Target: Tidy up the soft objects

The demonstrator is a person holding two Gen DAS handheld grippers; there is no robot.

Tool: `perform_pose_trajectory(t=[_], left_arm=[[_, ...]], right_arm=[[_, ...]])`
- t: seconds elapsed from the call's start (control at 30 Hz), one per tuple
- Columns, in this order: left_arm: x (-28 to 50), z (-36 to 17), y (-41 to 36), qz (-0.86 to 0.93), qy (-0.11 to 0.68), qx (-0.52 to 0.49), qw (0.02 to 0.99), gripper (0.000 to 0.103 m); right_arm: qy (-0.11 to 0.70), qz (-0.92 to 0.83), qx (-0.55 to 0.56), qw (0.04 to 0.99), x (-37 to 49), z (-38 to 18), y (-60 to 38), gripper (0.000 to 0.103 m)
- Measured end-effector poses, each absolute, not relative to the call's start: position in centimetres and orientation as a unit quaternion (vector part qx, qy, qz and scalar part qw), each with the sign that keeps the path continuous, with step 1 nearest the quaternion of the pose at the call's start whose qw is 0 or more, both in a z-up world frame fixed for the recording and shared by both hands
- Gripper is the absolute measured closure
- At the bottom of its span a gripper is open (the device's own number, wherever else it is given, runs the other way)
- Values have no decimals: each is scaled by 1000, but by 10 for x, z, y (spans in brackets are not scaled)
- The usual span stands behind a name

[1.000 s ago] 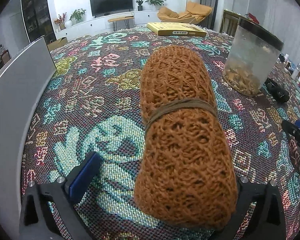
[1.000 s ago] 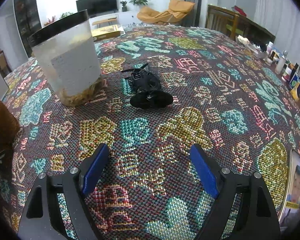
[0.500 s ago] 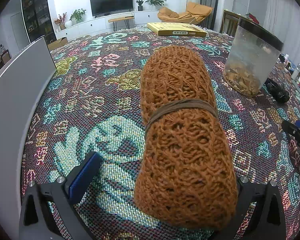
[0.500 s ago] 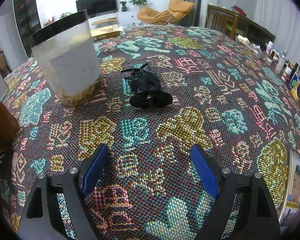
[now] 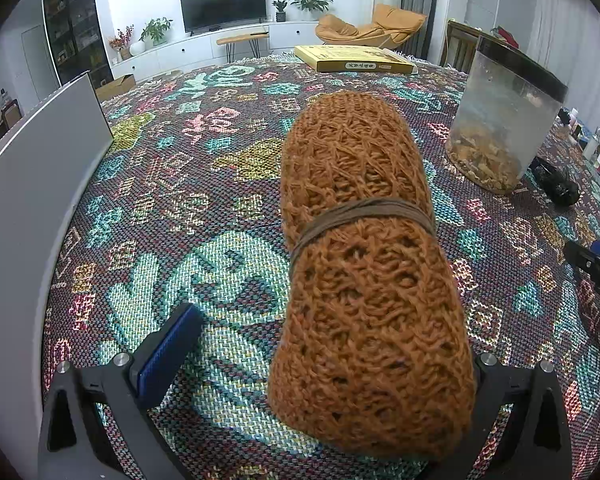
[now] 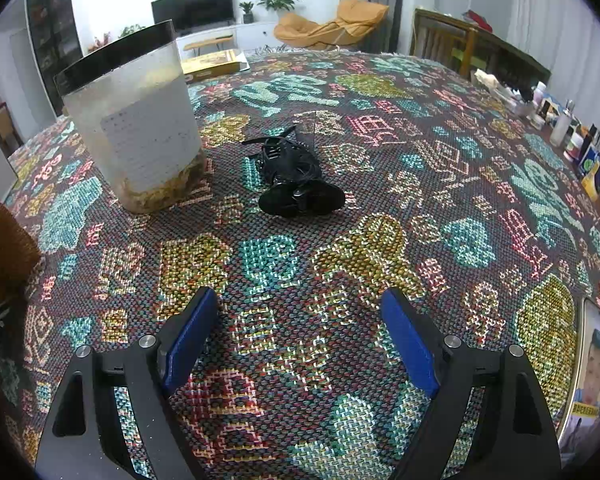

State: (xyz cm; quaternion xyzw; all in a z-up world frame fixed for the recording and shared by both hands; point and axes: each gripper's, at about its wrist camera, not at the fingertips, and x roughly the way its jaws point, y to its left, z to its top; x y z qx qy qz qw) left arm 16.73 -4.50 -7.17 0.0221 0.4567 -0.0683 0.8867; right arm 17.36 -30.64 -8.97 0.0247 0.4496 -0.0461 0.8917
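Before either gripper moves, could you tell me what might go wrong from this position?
1. The knitted roll sits against the left gripper's right finger only, with a gap to the left pad; closing could shove it sideways.
2. The right gripper is open with nothing in it; reaching for the black bundle risks bumping the clear container beside it.

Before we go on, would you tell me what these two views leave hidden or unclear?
- Left wrist view: the knitted roll covers the left gripper's right pad, so contact is unclear.
- Right wrist view: the roll is cut off by the left edge.
- Right wrist view: labels on the small bottles are too small to read.
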Motion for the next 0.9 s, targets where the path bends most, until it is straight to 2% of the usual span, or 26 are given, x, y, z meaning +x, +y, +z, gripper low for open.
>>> perform_pose_trajectory(t=[0.23, 0.3, 0.4, 0.5, 0.53, 0.57, 0.6, 0.63, 0.67, 0.7, 0.9], left_arm=[[169, -71, -44, -76, 465, 27, 882, 0], [173, -67, -44, -90, 495, 42, 863, 0], [173, -51, -38, -92, 481, 44, 871, 0], [179, -38, -34, -92, 472, 28, 876, 1], [182, -37, -34, -95, 477, 22, 874, 2], [185, -37, -35, -98, 484, 18, 869, 7], [188, -39, -37, -105, 491, 20, 865, 19], [189, -39, -38, -113, 491, 21, 863, 29], [190, -36, -38, -132, 487, 12, 863, 56], [190, -33, -37, -130, 487, 5, 864, 60], [173, 20, -8, -147, 454, -89, 874, 61]], right_arm=[[471, -5, 29, 881, 176, -87, -313, 16], [467, 3, 44, 883, 179, -75, -322, 16], [447, -20, 28, 894, 206, -52, -331, 16], [487, -8, 41, 873, 246, -60, -333, 17], [517, 2, 35, 855, 263, -72, -328, 20], [533, 7, 28, 845, 271, -79, -326, 25], [542, -3, 7, 840, 278, -84, -322, 53], [531, -8, 2, 847, 280, -80, -321, 68], [533, -9, 15, 846, 282, -77, -324, 68], [530, -11, 33, 847, 283, -72, -329, 68], [459, -35, 53, 886, 259, 8, -335, 68]])
